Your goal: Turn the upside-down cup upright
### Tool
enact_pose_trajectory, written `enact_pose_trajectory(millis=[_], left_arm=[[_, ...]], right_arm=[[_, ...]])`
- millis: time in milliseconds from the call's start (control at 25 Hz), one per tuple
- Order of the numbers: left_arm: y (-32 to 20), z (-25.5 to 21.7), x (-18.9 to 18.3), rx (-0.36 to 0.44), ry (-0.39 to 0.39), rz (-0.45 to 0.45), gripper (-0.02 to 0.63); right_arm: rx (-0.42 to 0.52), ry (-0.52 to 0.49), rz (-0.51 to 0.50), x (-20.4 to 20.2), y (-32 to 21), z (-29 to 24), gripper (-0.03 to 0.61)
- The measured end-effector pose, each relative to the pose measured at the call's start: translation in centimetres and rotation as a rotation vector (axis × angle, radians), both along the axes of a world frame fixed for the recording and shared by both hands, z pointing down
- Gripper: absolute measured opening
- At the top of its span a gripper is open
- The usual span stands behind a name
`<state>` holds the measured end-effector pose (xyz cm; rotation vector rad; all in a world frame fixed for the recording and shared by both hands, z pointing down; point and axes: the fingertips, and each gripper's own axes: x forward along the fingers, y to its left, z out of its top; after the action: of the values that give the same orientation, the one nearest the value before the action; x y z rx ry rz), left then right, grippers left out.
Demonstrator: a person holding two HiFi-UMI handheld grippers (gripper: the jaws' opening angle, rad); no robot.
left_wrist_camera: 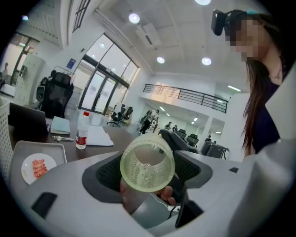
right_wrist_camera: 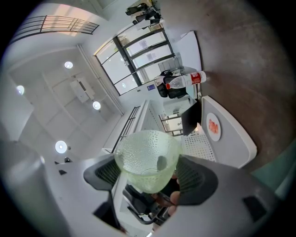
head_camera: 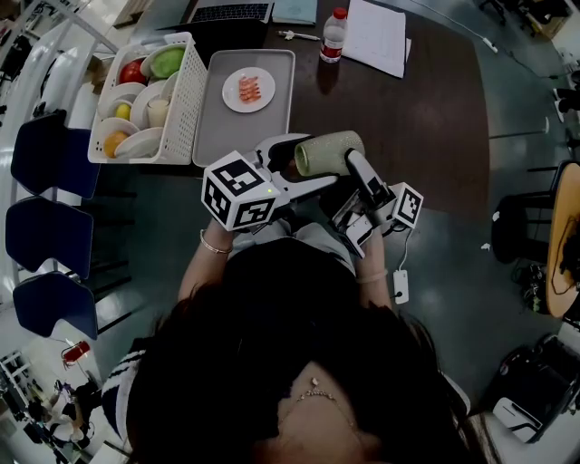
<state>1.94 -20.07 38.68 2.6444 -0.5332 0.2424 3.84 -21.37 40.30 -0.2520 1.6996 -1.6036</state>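
A pale green, dimpled see-through cup (head_camera: 328, 152) hangs on its side above the near edge of the dark table, its mouth towards my left gripper (head_camera: 294, 168). My right gripper (head_camera: 352, 161) is shut on the cup's base end. In the right gripper view the cup (right_wrist_camera: 147, 157) fills the gap between the jaws of the right gripper (right_wrist_camera: 150, 173), pads against its wall. In the left gripper view I look straight into the cup's mouth (left_wrist_camera: 148, 162). The left gripper (left_wrist_camera: 148, 170) stands open, jaws wide on either side and not pressing.
A white basket (head_camera: 190, 100) of fruit and bowls stands at the table's far left. Beside it a grey tray (head_camera: 213, 127) bears a plate of food (head_camera: 248, 90). A water bottle (head_camera: 333, 34), papers (head_camera: 376, 36) and a laptop (head_camera: 231, 13) lie at the back.
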Motion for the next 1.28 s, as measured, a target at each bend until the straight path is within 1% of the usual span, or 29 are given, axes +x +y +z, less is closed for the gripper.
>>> enact_pose_trajectory(millis=[120,440,600,800,920,1120,1280], left_arm=[[-0.1,0.3,0.2,0.024,-0.023,-0.006,0.345],[-0.3,0.3,0.2,0.031,-0.013,-0.02,0.336],[-0.4,0.2,0.3,0.043,-0.02,-0.019,0.336],[-0.7,0.2,0.1,0.023,0.002,-0.016,0.336],[-0.9,0.2,0.2,0.027,-0.002,-0.018,0.336],[-1.6,0.2,-0.1,0.045,-0.029,-0.034,0.336],[-2.2,0.6,-0.7,0.047,-0.05,-0.047,0.336]], right_arm=[[0.0,-0.003,-0.008,-0.3,0.1,0.1,0.382],[-0.014,-0.049,-0.009,-0.4,0.0,0.3,0.382],[-0.002,-0.072,-0.005,-0.3,-0.1,0.2,0.382],[0.024,-0.094,-0.002,0.0,-0.3,-0.1,0.382],[0.023,-0.104,0.002,0.4,-0.4,0.0,0.382],[-0.005,-0.129,0.035,1.4,-0.8,0.9,0.382],[-0.025,-0.093,0.075,2.5,-0.9,1.9,0.382]])
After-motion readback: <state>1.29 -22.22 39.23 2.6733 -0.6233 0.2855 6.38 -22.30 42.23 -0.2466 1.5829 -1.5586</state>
